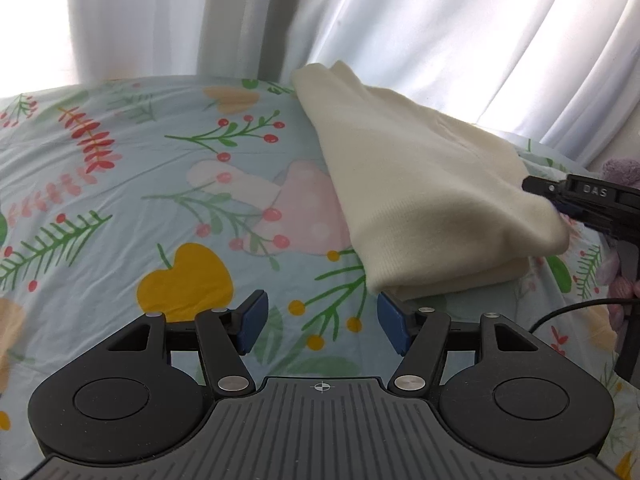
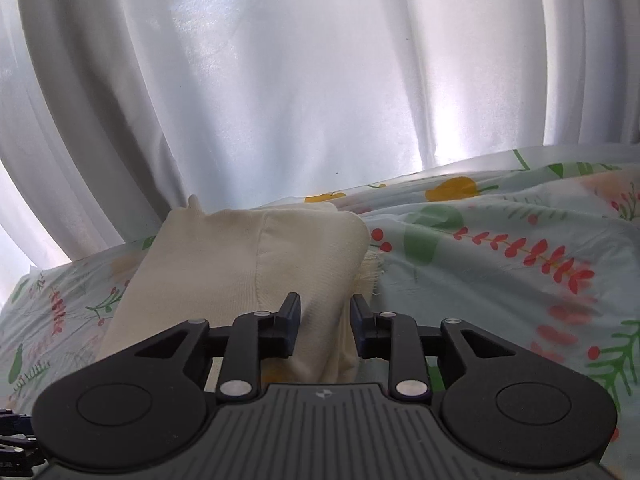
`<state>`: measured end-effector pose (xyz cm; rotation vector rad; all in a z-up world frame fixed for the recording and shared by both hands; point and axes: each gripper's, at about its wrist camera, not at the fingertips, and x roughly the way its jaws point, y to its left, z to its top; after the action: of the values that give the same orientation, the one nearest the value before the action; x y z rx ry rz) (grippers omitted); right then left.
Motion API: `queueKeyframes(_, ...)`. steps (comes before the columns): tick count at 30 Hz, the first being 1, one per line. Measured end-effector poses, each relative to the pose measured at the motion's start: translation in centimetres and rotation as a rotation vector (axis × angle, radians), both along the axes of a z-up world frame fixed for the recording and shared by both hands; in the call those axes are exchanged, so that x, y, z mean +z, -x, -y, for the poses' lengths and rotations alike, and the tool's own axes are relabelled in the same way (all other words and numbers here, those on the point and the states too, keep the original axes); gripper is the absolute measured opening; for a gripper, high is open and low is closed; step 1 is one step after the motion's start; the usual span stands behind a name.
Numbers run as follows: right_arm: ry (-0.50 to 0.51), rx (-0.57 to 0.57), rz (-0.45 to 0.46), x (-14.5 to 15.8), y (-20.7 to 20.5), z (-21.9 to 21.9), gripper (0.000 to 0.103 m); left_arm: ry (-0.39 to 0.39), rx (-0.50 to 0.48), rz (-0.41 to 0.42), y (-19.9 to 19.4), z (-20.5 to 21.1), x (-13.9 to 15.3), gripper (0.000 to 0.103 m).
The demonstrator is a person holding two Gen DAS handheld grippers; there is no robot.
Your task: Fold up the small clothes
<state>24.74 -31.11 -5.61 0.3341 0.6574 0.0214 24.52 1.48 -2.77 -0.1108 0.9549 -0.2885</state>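
Folded cream sweater [image 1: 420,184] lies near bed's far edge on floral sheet [image 1: 120,200]. L gripper [image 1: 320,320] fingers wide apart beside it; R gripper [image 2: 325,324] fingers part-open, astride its corner.

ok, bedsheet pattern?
Bedsheet: light blue with red berries, green sprigs and yellow fruit. Left wrist view shows it best.

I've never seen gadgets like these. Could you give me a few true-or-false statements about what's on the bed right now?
1. The cream garment lies folded on the floral bedsheet. True.
2. The left gripper is clamped on the garment. False: its jaws stand open, beside the garment's corner.
3. White curtains hang behind the bed. True.
4. The right gripper is far from the garment. False: its fingers straddle the garment's edge.
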Motion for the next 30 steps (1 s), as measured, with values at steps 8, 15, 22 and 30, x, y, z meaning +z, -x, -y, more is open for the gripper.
queueKeyframes(8,-0.385,0.067,-0.120,-1.2,6.0,0.9,0.058,0.065,0.021,-0.020,0.6,-0.7,0.7,0.067)
queueKeyframes(15,-0.433,0.122,-0.073,-3.5,4.5,-3.3,0.057,0.073,-0.009,-0.033,1.4,0.5,0.9,0.067)
queueKeyframes(22,-0.456,0.073,-0.095,-5.0,2.5,-5.1,0.011,0.052,-0.004,0.003,1.8,-0.1,2.1,0.067)
queueKeyframes(30,-0.530,0.118,-0.151,-6.5,3.1,-4.3,0.006,0.048,0.030,0.047,-0.4,-0.5,3.4,0.069)
